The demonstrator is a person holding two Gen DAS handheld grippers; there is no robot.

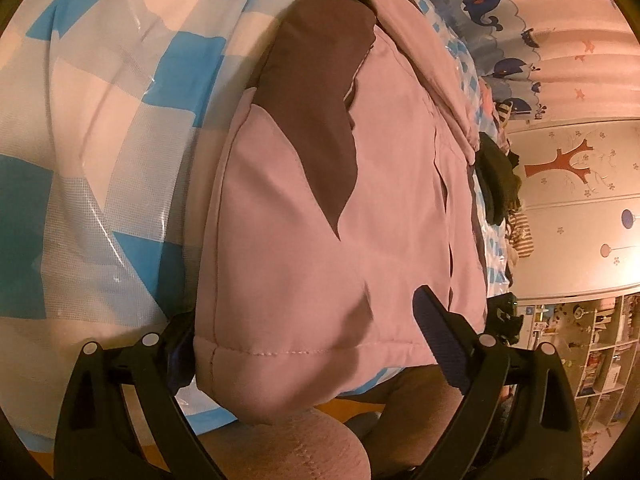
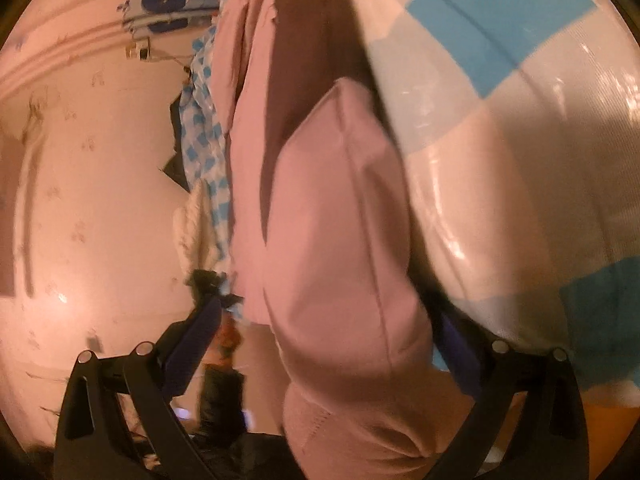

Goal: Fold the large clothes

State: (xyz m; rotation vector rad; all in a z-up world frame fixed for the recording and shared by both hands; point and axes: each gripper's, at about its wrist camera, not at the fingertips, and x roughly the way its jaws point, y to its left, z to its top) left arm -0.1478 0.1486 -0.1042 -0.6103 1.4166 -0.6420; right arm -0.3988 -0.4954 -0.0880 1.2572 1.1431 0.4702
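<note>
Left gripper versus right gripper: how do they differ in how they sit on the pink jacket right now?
The left gripper faces the jacket's stitched hem on the checked cover; the right gripper straddles a puffy folded part with a knit cuff. The left view is sharp, the right view blurred. Both stand wide, with pink fabric between the fingers; no pad visibly presses.

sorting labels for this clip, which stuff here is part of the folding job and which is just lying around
Part of the job:
- pink jacket with brown panels, lying on the checked cover
- left gripper, jaws wide around the jacket's hem
- right gripper, jaws either side of a pink fold

Lying about:
- dark clothes pile
- striped garment
- shelves
</note>
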